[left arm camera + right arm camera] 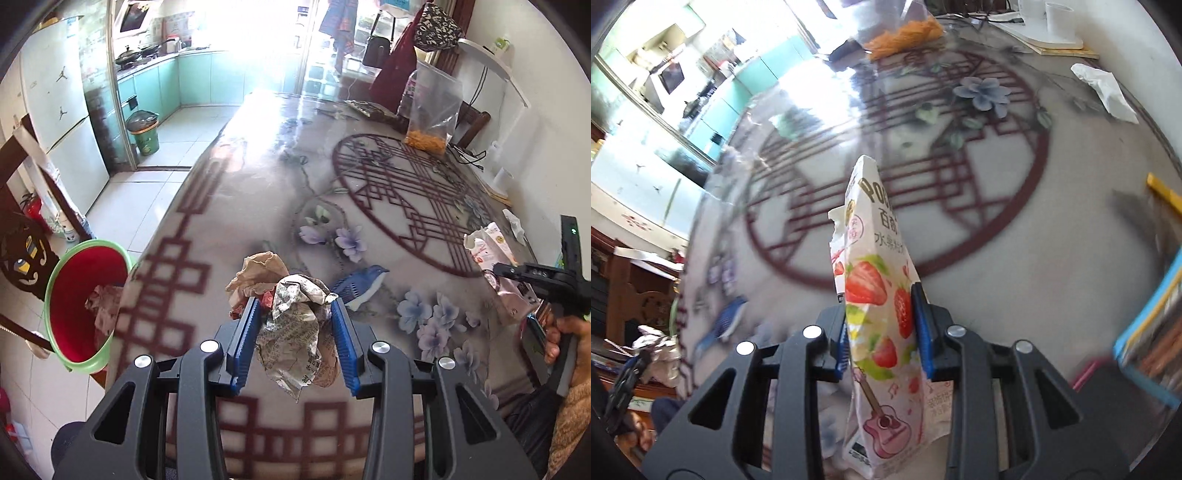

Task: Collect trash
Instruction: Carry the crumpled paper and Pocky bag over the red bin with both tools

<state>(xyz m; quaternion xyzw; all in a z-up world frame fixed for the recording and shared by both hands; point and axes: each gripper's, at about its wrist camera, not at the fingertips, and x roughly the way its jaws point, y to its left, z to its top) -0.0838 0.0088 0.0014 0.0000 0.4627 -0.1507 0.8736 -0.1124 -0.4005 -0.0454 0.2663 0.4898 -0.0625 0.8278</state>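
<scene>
My left gripper (pixel 295 314) is shut on a crumpled wad of newspaper (pixel 299 332), held above the patterned table (pixel 258 177); brown crumpled paper (pixel 258 273) lies just beyond it. A red bin with a green rim (pixel 74 295) stands off the table's left edge with paper in it. My right gripper (pixel 881 325) is shut on a white strawberry-print snack box (pixel 879 288), squashed flat and lifted off the table (pixel 1052 236). The same box (pixel 487 247) and the right gripper's body show at the right of the left wrist view. A white crumpled tissue (pixel 1104 88) lies far right.
A clear bag of orange snacks (pixel 432 107) and a dark packet (pixel 369 109) sit at the table's far end, with cables and a white cup (pixel 1058 18) by the wall. A blue-and-yellow box (pixel 1148 332) lies at the right. Dark wooden chairs (pixel 22 236) stand on the left.
</scene>
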